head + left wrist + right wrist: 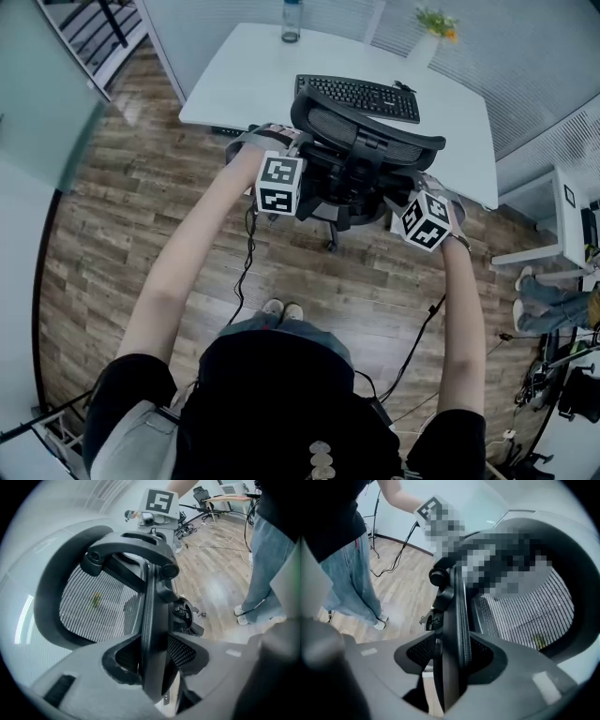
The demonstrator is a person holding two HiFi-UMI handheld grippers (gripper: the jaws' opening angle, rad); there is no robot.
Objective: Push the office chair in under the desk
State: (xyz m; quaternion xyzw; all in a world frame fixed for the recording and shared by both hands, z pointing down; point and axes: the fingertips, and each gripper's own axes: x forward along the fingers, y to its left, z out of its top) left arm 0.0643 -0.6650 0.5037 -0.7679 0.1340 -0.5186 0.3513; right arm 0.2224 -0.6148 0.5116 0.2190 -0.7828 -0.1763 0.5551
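Note:
A black mesh office chair (pixel 370 131) stands at the near edge of the white desk (pixel 244 75), its back toward me and its headrest overlapping the desk edge in the head view. My left gripper (pixel 302 169) is at the left side of the chair back, and my right gripper (pixel 409 195) at the right side. In the left gripper view the jaws of the left gripper (pixel 152 667) stand open around the back's frame edge (pixel 150 606) with gaps beside it. My right gripper (pixel 452 660) is open the same way around the other frame edge (pixel 457 616).
On the desk lie a black keyboard (pixel 361 94), a bottle (pixel 292 21) and a potted plant (pixel 433 33). Cables (pixel 246 262) trail over the wooden floor. A white cabinet (pixel 562 216) and another person's legs (pixel 544 300) are at the right.

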